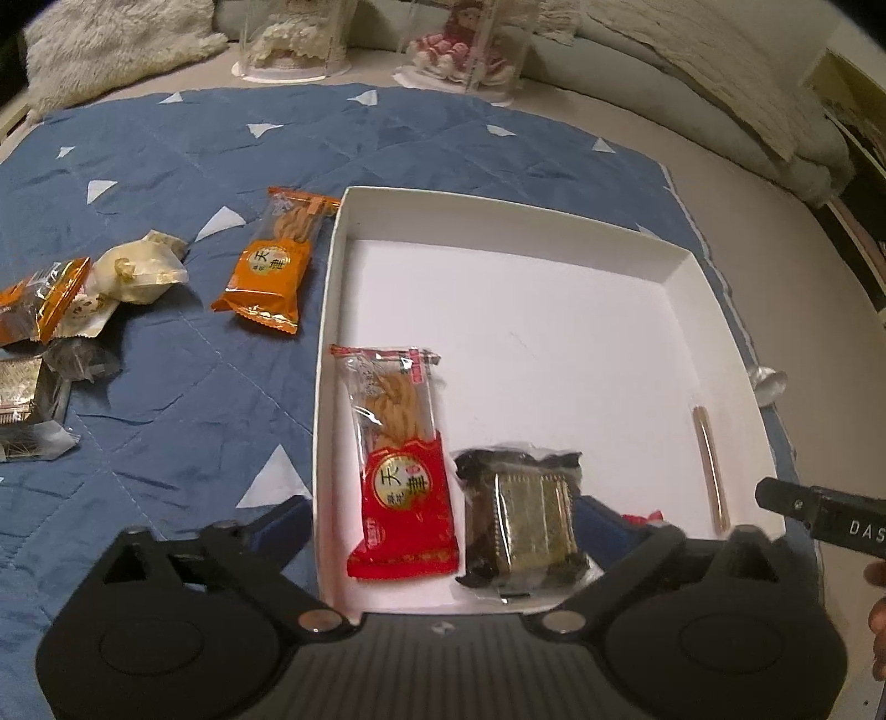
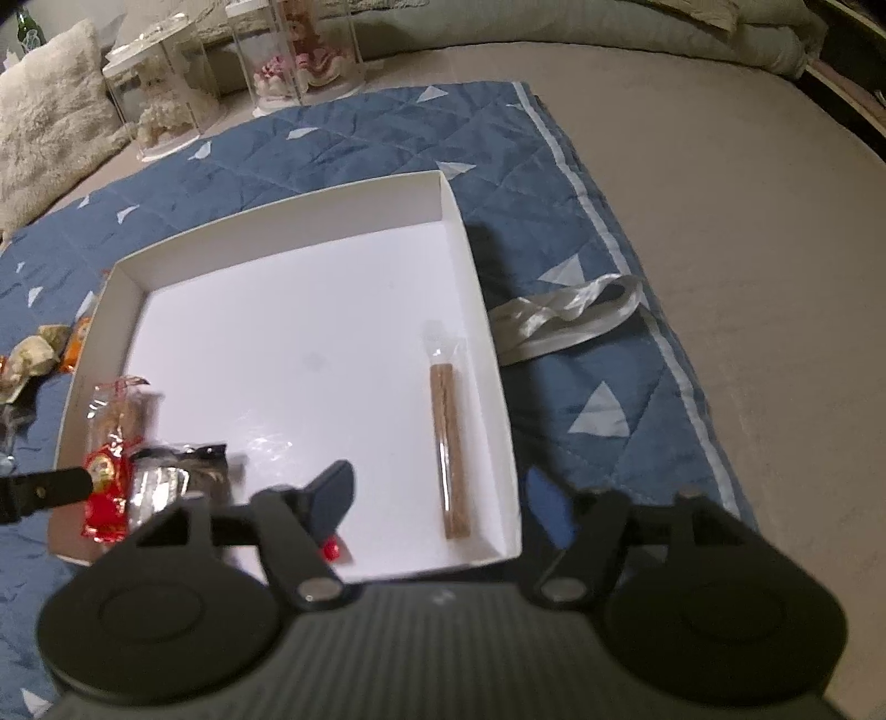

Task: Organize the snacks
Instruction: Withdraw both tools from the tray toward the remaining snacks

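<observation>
A white box (image 1: 554, 213) lies on the blue quilt; it also shows in the right wrist view (image 2: 277, 205). Inside lie a red snack packet (image 1: 401, 459), a dark wrapped cake (image 1: 523, 518) and a thin brown stick (image 2: 449, 443). My left gripper (image 1: 443, 509) is open and empty, its fingers straddling the box's near left corner. My right gripper (image 2: 437, 498) is open over the box's near edge, with a small red candy (image 2: 331, 549) by its left finger. An orange packet (image 1: 274, 260) lies left of the box.
Several loose snacks (image 1: 83, 299) lie on the quilt (image 1: 166, 387) at the far left. A white ribbon (image 2: 565, 315) lies right of the box. Clear doll cases (image 1: 470, 44) and a fluffy cushion (image 1: 111, 44) stand at the back.
</observation>
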The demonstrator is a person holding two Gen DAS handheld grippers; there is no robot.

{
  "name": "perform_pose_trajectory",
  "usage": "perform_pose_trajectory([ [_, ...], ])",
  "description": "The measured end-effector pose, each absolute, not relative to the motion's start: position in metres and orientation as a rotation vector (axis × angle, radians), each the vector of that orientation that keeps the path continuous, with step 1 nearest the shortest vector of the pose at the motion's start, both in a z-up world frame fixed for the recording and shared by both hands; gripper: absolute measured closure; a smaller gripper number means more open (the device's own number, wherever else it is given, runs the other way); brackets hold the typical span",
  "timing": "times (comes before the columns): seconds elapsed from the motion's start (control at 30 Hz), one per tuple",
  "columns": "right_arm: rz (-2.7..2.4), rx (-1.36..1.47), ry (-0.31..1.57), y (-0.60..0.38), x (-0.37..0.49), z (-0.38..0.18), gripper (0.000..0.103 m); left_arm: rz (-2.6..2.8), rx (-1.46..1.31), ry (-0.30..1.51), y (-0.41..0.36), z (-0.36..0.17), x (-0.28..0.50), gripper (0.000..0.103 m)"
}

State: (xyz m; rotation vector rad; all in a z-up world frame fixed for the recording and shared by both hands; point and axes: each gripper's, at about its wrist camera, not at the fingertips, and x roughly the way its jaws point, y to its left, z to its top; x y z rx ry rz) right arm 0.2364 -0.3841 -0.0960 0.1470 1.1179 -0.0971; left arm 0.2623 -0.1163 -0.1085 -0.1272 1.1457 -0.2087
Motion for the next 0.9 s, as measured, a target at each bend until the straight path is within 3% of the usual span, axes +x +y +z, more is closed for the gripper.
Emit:
perform_pose_trajectory([
  [0.2, -0.104, 0.138, 1.113, -0.384, 0.227, -0.090, 0.001, -0.226, -0.094, 1.158, -0.118, -0.107, 0.256, 0.000],
  [0.9, -0.010, 0.048, 1.080, -0.320, 0.237, -0.082, 0.001, -0.138, -0.134, 1.152, -0.040, -0.096, 0.250, 0.000],
])
